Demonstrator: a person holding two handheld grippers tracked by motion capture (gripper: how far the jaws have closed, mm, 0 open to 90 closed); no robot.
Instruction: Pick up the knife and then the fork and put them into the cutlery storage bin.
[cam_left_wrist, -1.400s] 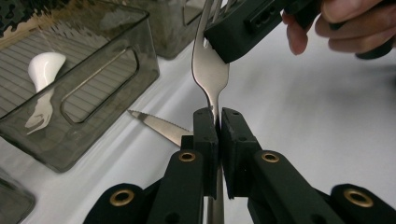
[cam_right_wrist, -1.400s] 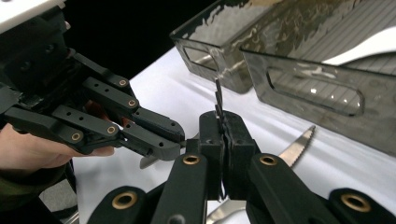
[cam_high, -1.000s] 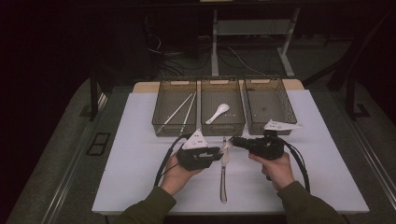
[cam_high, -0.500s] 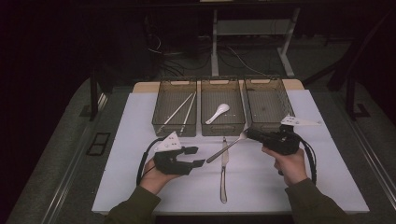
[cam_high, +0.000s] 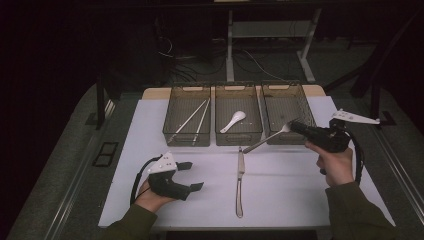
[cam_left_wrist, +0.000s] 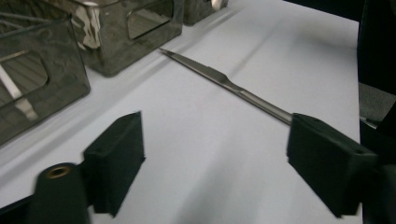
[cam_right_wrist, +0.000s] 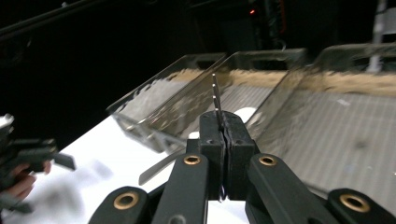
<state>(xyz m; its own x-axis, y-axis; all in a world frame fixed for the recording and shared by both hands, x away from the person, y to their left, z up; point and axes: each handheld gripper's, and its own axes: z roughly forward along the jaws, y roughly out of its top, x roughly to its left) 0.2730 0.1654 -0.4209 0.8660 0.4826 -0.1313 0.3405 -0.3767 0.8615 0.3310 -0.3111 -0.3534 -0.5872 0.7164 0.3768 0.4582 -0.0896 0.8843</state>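
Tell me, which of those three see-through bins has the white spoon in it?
The middle bin: the white spoon lies on its floor. The left bin holds chopsticks instead, and the right bin holds neither.

I am working in what is looking like a lab or recording room, dim all around. A white tabletop (cam_high: 300, 185) is sitting under the light, three mesh trays (cam_high: 238, 116) are lining its far edge, and cables (cam_high: 250, 60) are trailing over the floor past bare desk legs (cam_high: 230, 45).
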